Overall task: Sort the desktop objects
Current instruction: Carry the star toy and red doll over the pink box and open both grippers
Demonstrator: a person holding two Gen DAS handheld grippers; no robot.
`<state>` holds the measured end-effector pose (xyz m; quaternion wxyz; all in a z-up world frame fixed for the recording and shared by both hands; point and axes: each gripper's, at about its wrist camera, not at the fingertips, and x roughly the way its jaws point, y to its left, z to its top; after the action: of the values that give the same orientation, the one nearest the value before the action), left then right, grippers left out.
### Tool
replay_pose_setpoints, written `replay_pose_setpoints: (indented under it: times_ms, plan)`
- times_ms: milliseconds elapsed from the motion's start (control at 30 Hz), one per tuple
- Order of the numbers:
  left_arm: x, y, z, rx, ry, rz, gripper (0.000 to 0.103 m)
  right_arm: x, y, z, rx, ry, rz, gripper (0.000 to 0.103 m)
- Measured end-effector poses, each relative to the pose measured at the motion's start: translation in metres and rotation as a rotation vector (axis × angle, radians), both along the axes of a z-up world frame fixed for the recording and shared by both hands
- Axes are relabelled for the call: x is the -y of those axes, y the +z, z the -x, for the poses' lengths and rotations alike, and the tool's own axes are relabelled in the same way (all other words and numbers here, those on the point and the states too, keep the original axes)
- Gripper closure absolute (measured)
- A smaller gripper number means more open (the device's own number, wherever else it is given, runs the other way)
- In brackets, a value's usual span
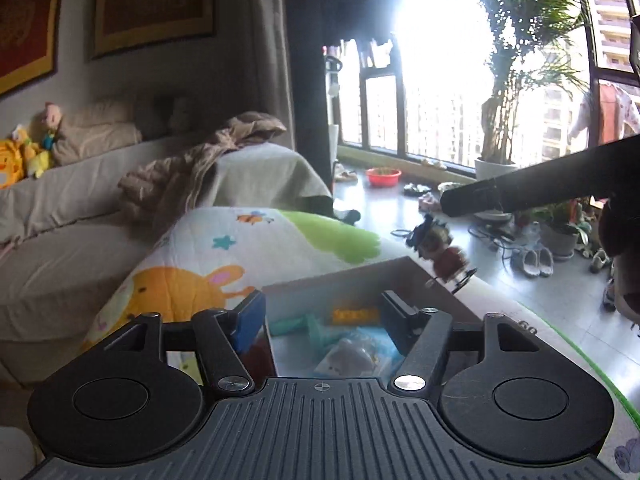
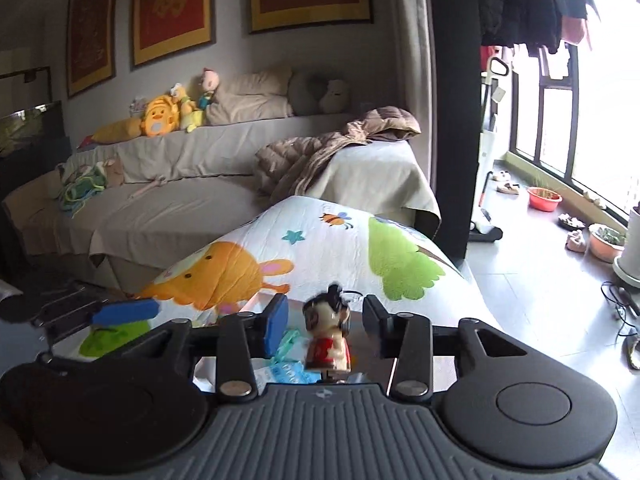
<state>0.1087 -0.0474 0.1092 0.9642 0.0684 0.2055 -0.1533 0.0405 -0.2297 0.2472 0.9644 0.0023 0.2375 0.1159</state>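
**Q:** Item one, the task's thing?

**A:** Small figurine (image 2: pixel 328 336), dark hair, red body, blurred. It is between the fingers of the right claw (image 2: pixel 325 312), with a gap showing on each side, so the pads do not press it. That claw is spread, pinching nothing. In the left wrist view the figurine is in the air over the far right corner of the box (image 1: pixel 336 272), just under the right claw's black finger (image 1: pixel 500 196) and apart from it.

**Q:** Left claw?

**A:** Left claw (image 1: pixel 323 318): spread, nothing between the pads, poised at the near side of the box.

**Q:** Box contents?

**A:** Teal plastic piece (image 1: pixel 304 324), yellow block (image 1: pixel 354 315), pale packet (image 1: pixel 350 356). All lie on the box floor, close together.

**Q:** What carries it?

**A:** Worktop under a cartoon quilt (image 1: pixel 224 248) with a bee, a star and an orange animal.

**Q:** Anything in the way?

**A:** The box's far wall rises beside the figurine. The right claw's finger crosses the right edge of the left view.

**Q:** Surroundings?

**A:** Far left, a covered sofa (image 2: pixel 180 208) with plush toys (image 2: pixel 160 118) and a padded jacket (image 2: pixel 320 148). Framed red pictures (image 2: pixel 172 8) hang above. Far right on the floor are a red basin (image 1: pixel 383 177), slippers (image 1: pixel 534 264) and a potted palm (image 1: pixel 500 120) by the window.
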Motion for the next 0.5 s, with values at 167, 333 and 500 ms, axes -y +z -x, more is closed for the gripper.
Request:
replay_pose_setpoints:
  times_ms: [167, 333, 500]
  plan:
    - [-0.028, -0.054, 0.045, -0.028, 0.061, -0.087, 0.007, 0.005, -0.032, -0.004, -0.070, -0.002, -0.028, 0.055]
    - [-0.055, -0.090, 0.069, -0.054, 0.157, -0.123, 0.007, -0.023, -0.061, -0.002, -0.157, 0.036, 0.020, 0.055]
    - [-0.085, -0.088, 0.066, -0.049, 0.268, -0.094, 0.004, -0.080, -0.061, 0.000, -0.180, 0.165, 0.062, 0.055]
